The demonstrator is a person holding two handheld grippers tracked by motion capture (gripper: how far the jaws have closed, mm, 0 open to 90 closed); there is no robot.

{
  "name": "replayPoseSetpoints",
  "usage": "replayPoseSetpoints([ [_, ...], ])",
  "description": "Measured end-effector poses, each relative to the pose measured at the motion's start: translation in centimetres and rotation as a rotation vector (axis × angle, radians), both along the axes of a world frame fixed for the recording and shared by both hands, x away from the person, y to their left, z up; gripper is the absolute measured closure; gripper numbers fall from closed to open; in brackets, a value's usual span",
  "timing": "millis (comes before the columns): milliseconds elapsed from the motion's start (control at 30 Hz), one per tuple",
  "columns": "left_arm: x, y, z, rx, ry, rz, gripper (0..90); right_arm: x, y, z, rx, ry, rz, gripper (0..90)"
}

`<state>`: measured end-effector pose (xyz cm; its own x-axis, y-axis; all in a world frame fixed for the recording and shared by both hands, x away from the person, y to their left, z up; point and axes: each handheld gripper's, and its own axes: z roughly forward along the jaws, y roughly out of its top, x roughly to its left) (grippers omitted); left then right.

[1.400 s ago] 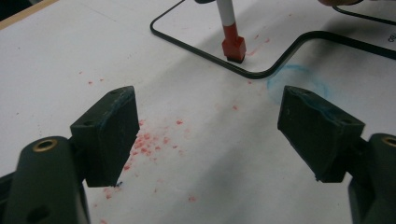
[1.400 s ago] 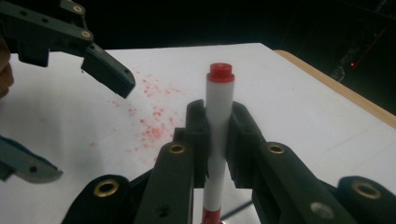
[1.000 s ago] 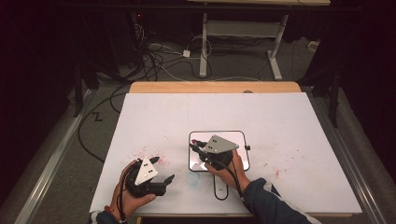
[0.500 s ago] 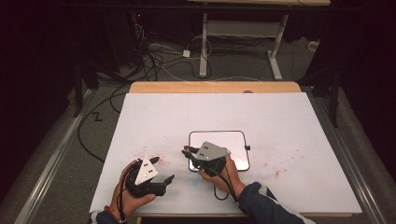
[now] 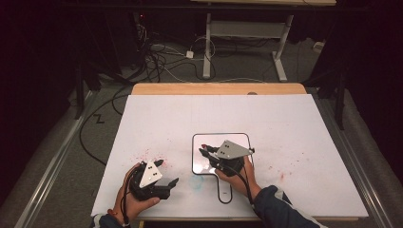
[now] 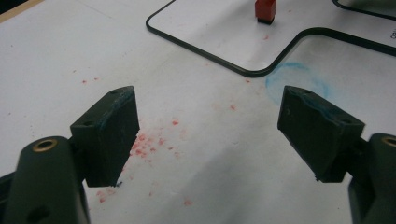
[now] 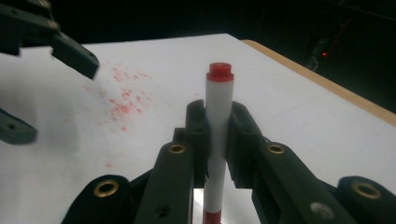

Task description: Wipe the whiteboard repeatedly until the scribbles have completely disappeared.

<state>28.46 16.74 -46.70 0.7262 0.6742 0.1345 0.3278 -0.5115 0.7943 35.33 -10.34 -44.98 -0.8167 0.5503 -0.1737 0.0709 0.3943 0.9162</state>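
Note:
A small white board (image 5: 209, 141) with a black rim and a handle lies on the white table (image 5: 285, 123). My right gripper (image 5: 206, 153) is over the board, shut on a white marker (image 7: 219, 102) with red ends that stands upright between its jaws (image 7: 218, 126). The marker's red lower end (image 6: 265, 9) shows on or just above the board (image 6: 210, 28); I cannot tell if it touches. My left gripper (image 5: 167, 172) rests to the left near the front edge, jaws wide open with nothing between them (image 6: 208, 135).
Red specks (image 5: 149, 154) dot the table beside the left gripper, with more at the right (image 5: 285, 171). A faint blue ring (image 5: 195, 182) is left of the board's handle (image 5: 225, 190). Cables and a desk frame (image 5: 209, 42) sit on the floor beyond.
The right gripper with the marker slid a little left over the board, then came back right. The left gripper stayed put.

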Motion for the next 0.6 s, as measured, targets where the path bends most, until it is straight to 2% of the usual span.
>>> replayPoseSetpoints([
  [100, 0.0, 0.1, -0.1, 0.0, 0.002, -0.001, 19.7, -0.3, 1.2, -0.1, 0.026, 0.019, 0.032, 81.4],
  [233, -0.1, 0.2, 0.0, -0.005, 0.0, 0.004, 19.7, -1.2, 2.0, -0.1, 0.002, 0.003, 0.061, 81.4],
  [333, -0.1, 0.3, 0.0, -0.004, -0.001, 0.003, 19.7, -1.4, 1.4, 0.1, -0.029, -0.01, 0.043, 81.4],
  [467, -0.1, 0.1, 0.0, 0.0, -0.003, 0.003, 19.7, -1.2, -0.3, 0.2, -0.048, -0.019, 0.006, 81.4],
  [600, -0.1, 0.0, 0.1, -0.001, -0.004, 0.005, 19.7, -0.9, -2.4, 0.2, -0.043, -0.027, -0.032, 81.4],
])
